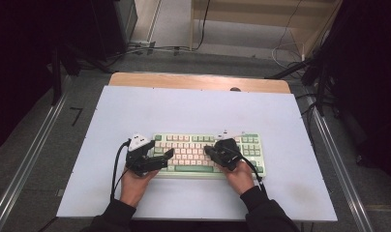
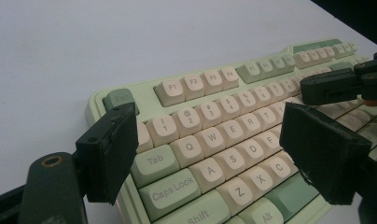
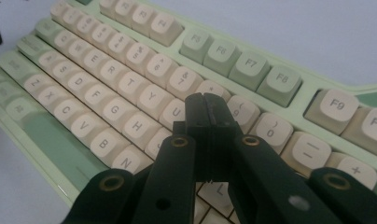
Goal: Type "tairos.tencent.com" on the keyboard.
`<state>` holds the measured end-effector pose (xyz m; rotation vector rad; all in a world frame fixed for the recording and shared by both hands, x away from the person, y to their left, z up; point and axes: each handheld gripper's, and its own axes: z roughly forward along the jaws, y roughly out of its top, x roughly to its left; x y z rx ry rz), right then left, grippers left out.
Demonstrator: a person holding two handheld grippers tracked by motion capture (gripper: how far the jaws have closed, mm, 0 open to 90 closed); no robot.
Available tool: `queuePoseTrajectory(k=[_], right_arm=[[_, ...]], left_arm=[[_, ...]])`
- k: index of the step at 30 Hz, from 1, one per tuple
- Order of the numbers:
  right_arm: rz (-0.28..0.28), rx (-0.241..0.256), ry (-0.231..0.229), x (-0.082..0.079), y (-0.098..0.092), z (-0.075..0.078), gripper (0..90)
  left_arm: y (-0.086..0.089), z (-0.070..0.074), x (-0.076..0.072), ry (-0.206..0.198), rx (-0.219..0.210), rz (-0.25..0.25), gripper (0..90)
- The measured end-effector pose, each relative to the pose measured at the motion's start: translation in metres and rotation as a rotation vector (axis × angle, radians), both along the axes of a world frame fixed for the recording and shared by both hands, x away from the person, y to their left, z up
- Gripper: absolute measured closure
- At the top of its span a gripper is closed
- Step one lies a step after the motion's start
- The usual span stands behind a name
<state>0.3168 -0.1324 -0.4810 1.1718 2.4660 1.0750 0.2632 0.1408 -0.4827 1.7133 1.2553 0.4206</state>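
- Nearest the desk's front edge, the person's two forearms in dark sleeves come in, each hand wrapped round a gripper.
- The left hand holds the left gripper over the keyboard's left end; a black cable loops off it toward the front edge.
- In the left gripper view, the left gripper has its jaws spread wide, nothing between them, with the Tab, Q, W, A, S and D keys showing in the gap below.
- The right hand holds the right gripper over the middle-right of the keys.
- In the right gripper view, the right gripper has its jaws pressed together, pad against pad, with no thing between; the tip stands over the keys near U and 8. Whether it touches a key I cannot tell.
- The keyboard, pale green with cream and green keycaps, lies flat on the desk's front half, about midway between the left and right edges, its long side parallel to the front edge.
- In the left gripper view, the right gripper's dark tip shows farther off over the keyboard.
- Beyond the keyboard the white desk surface runs to the far edge, where a wooden strip shows.
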Motion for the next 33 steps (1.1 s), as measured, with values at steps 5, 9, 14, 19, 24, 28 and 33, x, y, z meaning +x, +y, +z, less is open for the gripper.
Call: queuePoseTrajectory(k=[5, 9, 14, 19, 24, 28, 33], right_arm=[[0.001, 0.069, -0.049, -0.005, -0.004, 0.009, 72.0], [-0.007, 0.100, -0.062, -0.004, -0.010, 0.015, 38.5], [-0.029, 0.112, -0.079, -0.004, -0.016, 0.020, 21.7], [-0.041, 0.117, -0.077, -0.003, -0.020, 0.023, 15.7], [-0.048, 0.111, -0.070, -0.003, -0.023, 0.024, 14.2], [-0.045, 0.104, -0.068, -0.003, -0.023, 0.023, 14.2], [-0.051, 0.106, -0.068, -0.005, -0.025, 0.023, 14.2]], left_arm=[[-0.001, 0.000, 0.000, 0.001, 0.000, -0.004, 20.2], [-0.003, 0.000, 0.000, -0.002, 0.000, -0.006, 21.1], [-0.004, 0.000, 0.000, -0.005, -0.001, -0.010, 22.9], [-0.004, 0.001, 0.002, -0.006, -0.014, -0.019, 29.6], [-0.005, 0.003, 0.004, -0.003, -0.035, -0.044, 36.9], [-0.006, 0.004, 0.004, -0.014, -0.041, -0.054, 44.6], [-0.009, 0.007, 0.007, -0.024, -0.066, -0.087, 74.2]])
